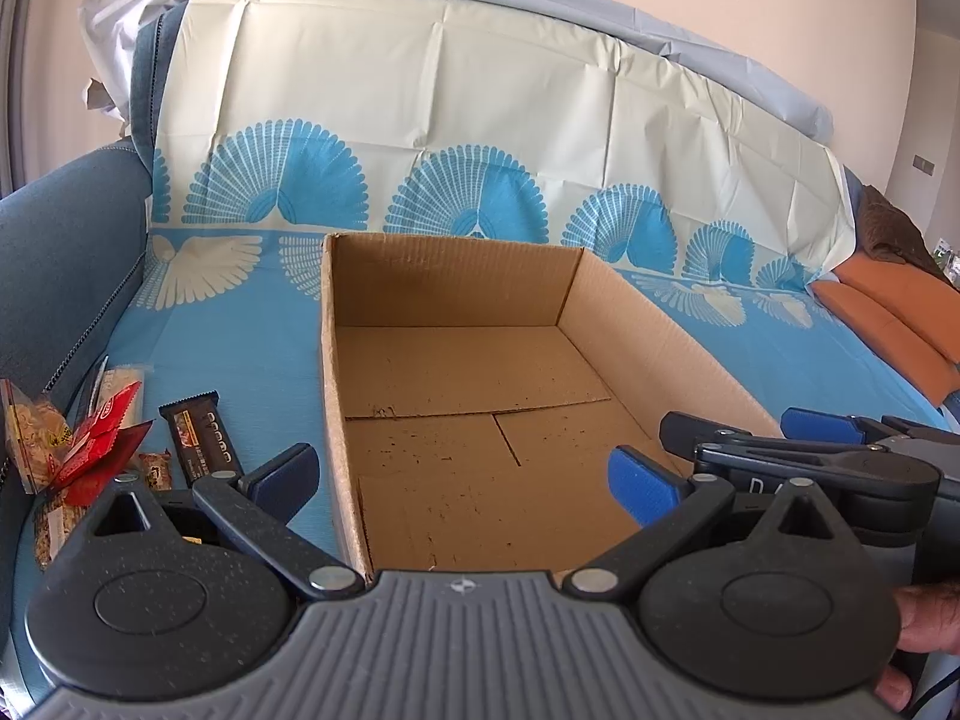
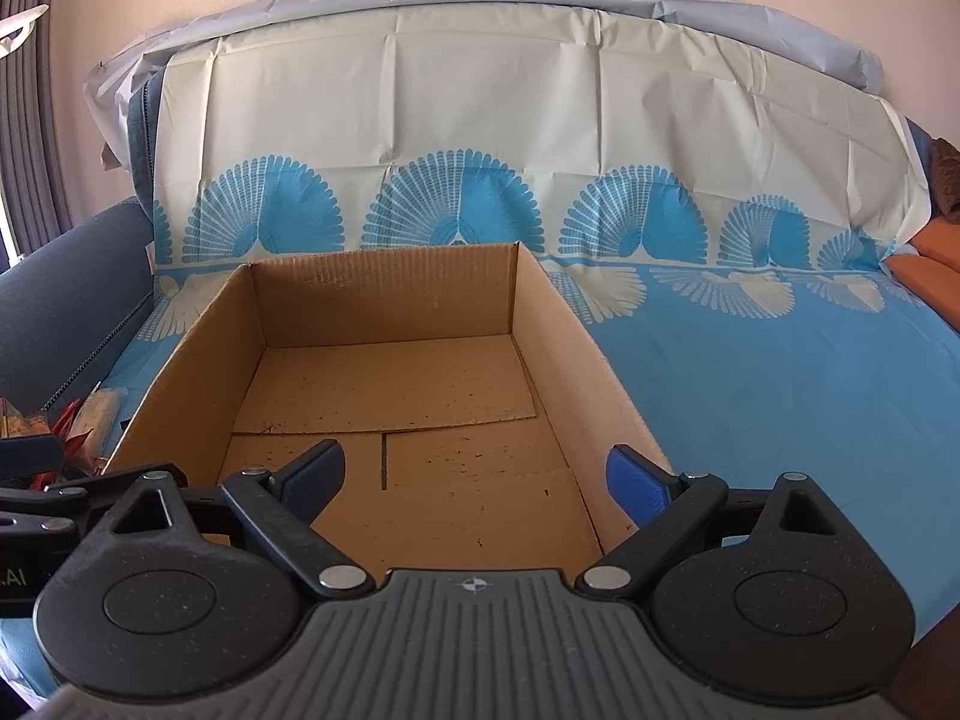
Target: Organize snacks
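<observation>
An empty open cardboard box [image 1: 384, 276] stands on a sofa covered by a blue and cream sheet; it also shows in the right wrist view [image 2: 558, 336]. A pile of snacks lies left of the box: a dark chocolate bar [image 1: 198, 438], red packets [image 1: 99, 444] and a clear bag of biscuits [image 1: 33, 438]. My left gripper [image 1: 465, 477] is open and empty, held over the box's near left corner. My right gripper [image 2: 477, 477] is open and empty over the box's near edge; it also shows at the right of the left wrist view [image 1: 822, 429].
The sofa's blue armrest [image 1: 60, 264] rises behind the snacks. Orange cushions [image 1: 888, 306] lie at the far right. The blue sheet [image 2: 780, 372] stretches right of the box. A few snacks [image 2: 90, 420] peek out left of the box.
</observation>
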Demonstrator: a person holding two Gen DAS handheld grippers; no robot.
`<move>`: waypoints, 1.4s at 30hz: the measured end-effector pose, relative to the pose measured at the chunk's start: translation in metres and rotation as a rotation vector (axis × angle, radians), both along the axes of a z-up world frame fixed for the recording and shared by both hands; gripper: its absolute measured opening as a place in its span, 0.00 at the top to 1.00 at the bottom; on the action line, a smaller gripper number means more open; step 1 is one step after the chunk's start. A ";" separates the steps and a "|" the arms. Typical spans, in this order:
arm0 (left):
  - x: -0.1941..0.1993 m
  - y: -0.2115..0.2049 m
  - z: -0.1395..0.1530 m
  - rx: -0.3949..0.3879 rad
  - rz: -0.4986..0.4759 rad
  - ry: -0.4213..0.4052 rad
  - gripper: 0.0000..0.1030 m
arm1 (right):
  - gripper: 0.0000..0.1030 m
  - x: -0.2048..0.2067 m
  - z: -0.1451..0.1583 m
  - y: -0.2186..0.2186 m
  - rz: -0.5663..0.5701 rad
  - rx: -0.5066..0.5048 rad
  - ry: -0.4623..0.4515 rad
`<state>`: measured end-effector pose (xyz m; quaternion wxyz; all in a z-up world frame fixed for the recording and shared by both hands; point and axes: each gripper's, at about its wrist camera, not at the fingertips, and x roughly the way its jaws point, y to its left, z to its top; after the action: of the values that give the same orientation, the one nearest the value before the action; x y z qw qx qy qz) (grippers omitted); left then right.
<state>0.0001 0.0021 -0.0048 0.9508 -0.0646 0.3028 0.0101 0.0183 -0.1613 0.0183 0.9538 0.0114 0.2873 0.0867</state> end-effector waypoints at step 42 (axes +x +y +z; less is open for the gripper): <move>-0.043 0.182 0.008 -0.025 0.053 0.080 0.62 | 0.50 -0.034 0.017 0.148 0.303 0.173 -0.075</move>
<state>-0.0426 0.1841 0.0030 0.9365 -0.0842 0.3387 0.0338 -0.0154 -0.0133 0.0354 0.9354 0.0467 0.2412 0.2544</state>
